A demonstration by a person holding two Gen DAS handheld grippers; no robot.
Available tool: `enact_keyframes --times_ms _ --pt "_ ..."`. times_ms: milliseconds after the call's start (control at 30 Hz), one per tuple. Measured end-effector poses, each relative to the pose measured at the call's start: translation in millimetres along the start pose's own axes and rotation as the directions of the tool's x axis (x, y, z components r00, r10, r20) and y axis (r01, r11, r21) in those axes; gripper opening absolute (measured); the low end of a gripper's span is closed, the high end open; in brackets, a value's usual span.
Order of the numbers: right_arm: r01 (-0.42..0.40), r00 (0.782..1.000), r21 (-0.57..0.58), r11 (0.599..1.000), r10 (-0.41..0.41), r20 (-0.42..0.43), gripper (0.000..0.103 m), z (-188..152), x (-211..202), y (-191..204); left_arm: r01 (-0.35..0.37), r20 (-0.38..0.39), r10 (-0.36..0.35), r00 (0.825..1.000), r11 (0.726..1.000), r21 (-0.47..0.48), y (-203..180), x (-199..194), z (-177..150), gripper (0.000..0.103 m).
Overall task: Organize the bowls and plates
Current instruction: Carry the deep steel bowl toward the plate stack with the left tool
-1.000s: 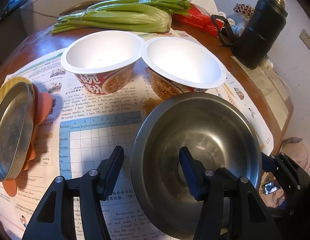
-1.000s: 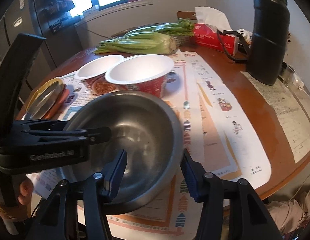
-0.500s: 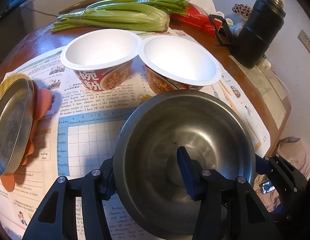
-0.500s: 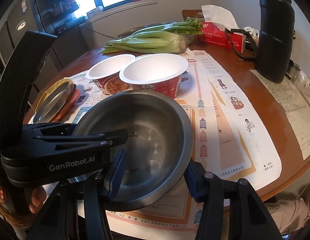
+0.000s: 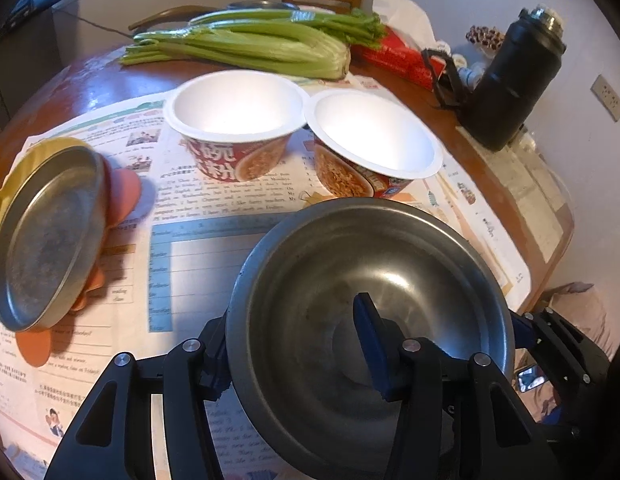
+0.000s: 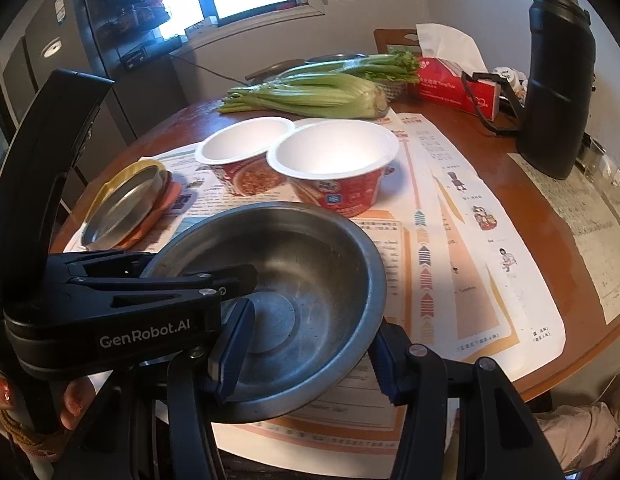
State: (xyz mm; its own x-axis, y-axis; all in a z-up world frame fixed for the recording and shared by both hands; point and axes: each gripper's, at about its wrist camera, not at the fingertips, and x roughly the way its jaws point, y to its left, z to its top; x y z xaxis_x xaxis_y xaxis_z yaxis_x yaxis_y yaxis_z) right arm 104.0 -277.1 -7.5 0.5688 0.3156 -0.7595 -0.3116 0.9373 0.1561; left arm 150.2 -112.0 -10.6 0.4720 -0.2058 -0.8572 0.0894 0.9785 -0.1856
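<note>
In the left wrist view, the steel bowl (image 5: 370,280) is seen near the front edge of the round wooden table (image 5: 90,80), over the printed paper sheets (image 5: 198,264). The left gripper (image 5: 298,344) is set across the bowl's near wall: one finger lies inside the bowl, the other outside against the wall, so the wall is pinched between the jaws. Beyond the bowl, toward the middle of the table, two white-lined paper bowls (image 5: 238,120) are stood side by side with rims touching. By the left edge, a steel plate (image 5: 46,236) is tilted on an orange plate (image 5: 122,196) with a yellow rim beneath. A bunch of celery (image 5: 250,48) is laid along the far edge, and a black flask (image 5: 510,84) is stood at the right edge. In the right wrist view, the same steel bowl (image 6: 278,276) is gripped by the right gripper (image 6: 310,352), one finger inside and one outside its near-right wall, the jaws pinching the wall. The left gripper (image 6: 158,296) is seen reaching in from the left over the bowl's rim, held by a hand (image 6: 70,400). A red tissue box (image 6: 454,84) is seen at the far edge beside the flask (image 6: 558,92).
</note>
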Motion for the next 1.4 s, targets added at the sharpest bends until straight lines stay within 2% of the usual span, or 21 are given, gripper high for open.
enact_keyframes --times_ms 467,700,1000,1400 --pt "-0.034 0.999 -0.084 0.996 0.035 0.010 0.055 7.5 -11.0 50.1 0.034 0.115 -0.027 0.993 0.997 -0.066 45.4 -48.4 -10.7 0.054" --pt "-0.062 0.998 -0.136 0.989 0.062 -0.003 0.055 13.5 -7.6 80.4 0.030 0.154 -0.014 0.988 0.995 -0.099 73.0 -67.3 -17.6 0.054" --pt "-0.062 0.998 -0.170 0.983 0.057 -0.038 0.055 9.4 7.9 96.4 0.018 0.126 -0.004 0.992 0.993 -0.113 87.5 -54.9 -24.9 0.054" --pt "-0.050 0.995 -0.122 0.991 0.039 -0.089 0.055 2.0 33.8 70.8 0.014 0.059 -0.009 0.998 0.996 -0.083 70.9 -19.4 -28.1 0.054"
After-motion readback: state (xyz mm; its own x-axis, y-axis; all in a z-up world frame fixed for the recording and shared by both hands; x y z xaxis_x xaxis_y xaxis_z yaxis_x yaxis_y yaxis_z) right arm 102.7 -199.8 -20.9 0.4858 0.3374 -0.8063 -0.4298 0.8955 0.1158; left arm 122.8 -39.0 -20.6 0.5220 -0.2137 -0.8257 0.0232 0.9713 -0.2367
